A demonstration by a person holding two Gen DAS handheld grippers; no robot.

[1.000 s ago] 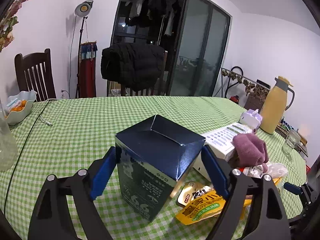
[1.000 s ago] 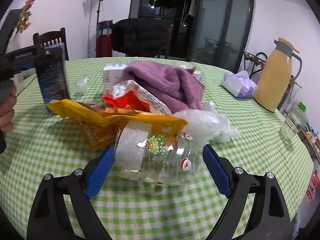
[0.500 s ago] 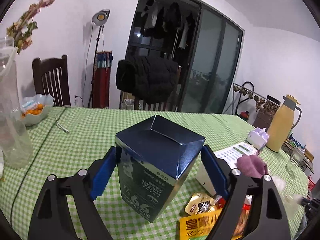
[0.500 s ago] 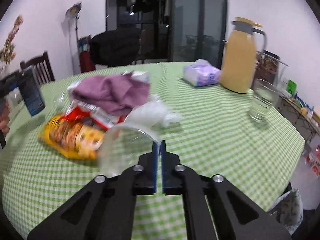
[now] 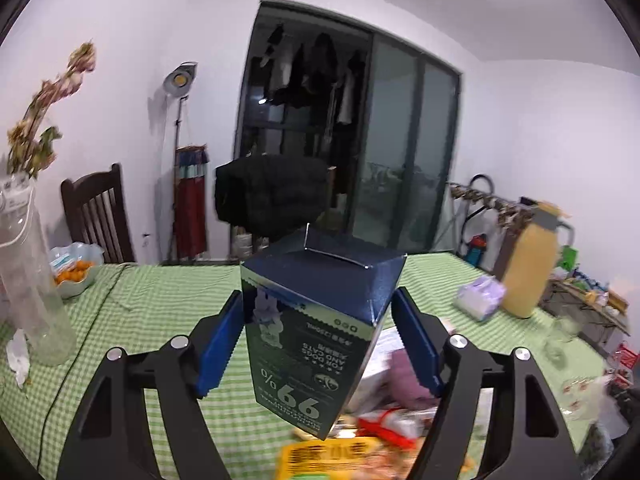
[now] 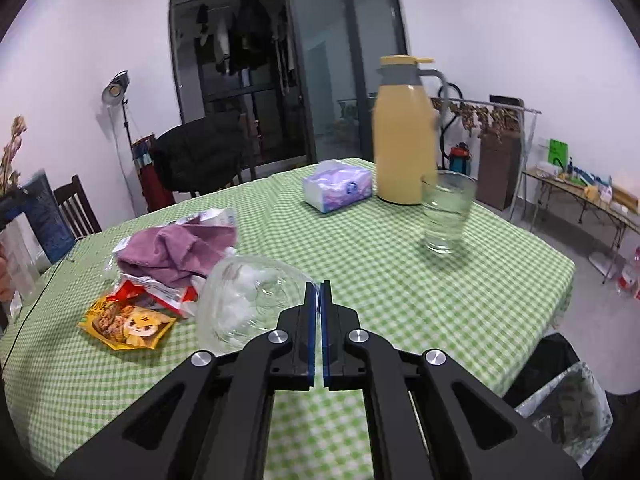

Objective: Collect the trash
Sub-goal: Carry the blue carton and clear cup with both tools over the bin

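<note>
Left tool [image 5: 318, 340] carried a dark blue carton [image 5: 316, 332] between its blue pads, lifted clear of the table [image 5: 160, 300], print on the carton reading upside down. Its jaws had just been closing in on the carton. Left pad lay against the carton's side; on the right a sliver of gap seemed to show near the top, so a firm pinch could not be confirmed from that side alone. The carton hung off the table all the same.

Right tool [image 6: 319, 320] was pressed shut, pads nearly meeting, on the thin wall of a clear plastic container [image 6: 244, 300], which stuck out to the left of the pads, above the green checked cloth.

Remaining litter sat in a cluster on the table: yellow snack bag [image 6: 124, 320], red-and-white wrapper [image 6: 160, 290] just behind it, purple cloth [image 6: 180, 248] partly on top of the wrappers.

Well apart, toward the far edge: tissue pack [image 6: 338, 190], yellow thermos jug [image 6: 404, 140], drinking glass [image 6: 448, 212].

Bin with a clear liner [image 6: 568, 408] stood on the floor beside the table, lower right of the right wrist view.
</note>
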